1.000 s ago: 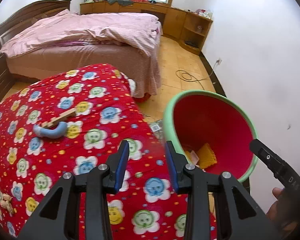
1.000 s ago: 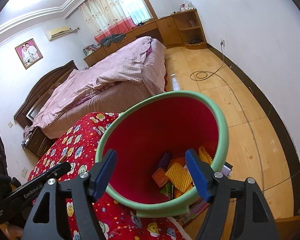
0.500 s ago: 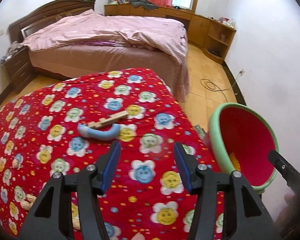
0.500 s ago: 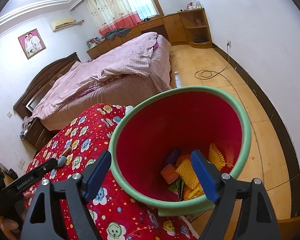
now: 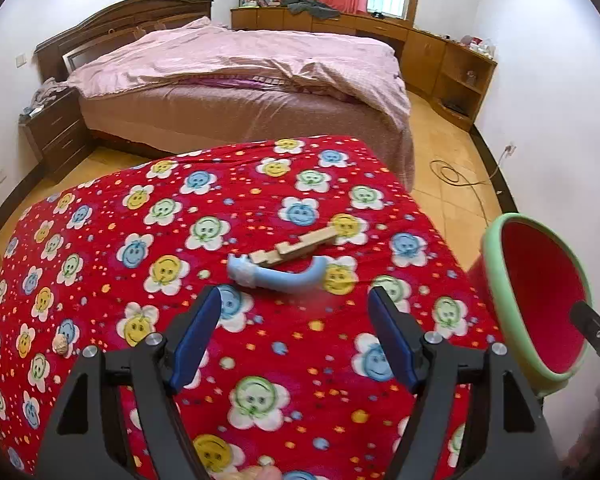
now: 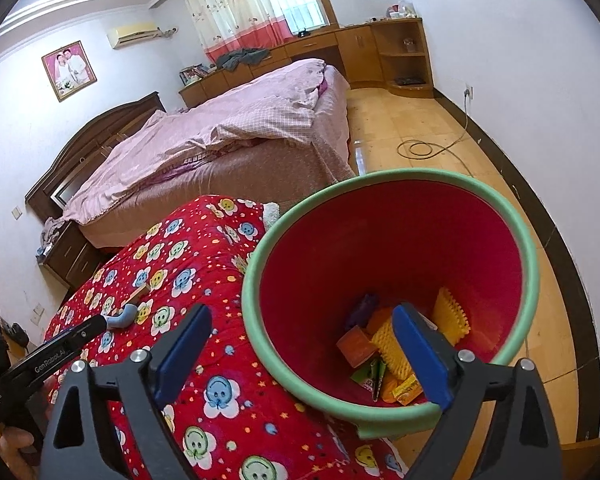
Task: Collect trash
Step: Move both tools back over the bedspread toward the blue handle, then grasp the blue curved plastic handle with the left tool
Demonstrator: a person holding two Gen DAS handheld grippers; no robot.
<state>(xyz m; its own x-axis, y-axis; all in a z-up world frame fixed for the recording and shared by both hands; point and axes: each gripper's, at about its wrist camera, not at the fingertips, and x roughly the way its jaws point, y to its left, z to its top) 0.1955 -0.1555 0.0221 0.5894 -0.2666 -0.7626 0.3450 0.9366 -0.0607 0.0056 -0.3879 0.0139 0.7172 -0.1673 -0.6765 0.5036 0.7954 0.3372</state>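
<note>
On left hand-held gripper (image 6: 40, 364), "GenRobot.AI" lettering

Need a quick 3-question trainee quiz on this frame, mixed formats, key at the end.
1. True or false: the left gripper is open and empty.
2. Which lies nearest ahead of the left gripper? A) blue curved piece B) wooden piece C) red bin
3. Fill in: the right gripper hangs open over the ____ of the red bin.

Key: 1 true; 2 A; 3 near rim (one finger inside, one outside over the red blanket).
</note>
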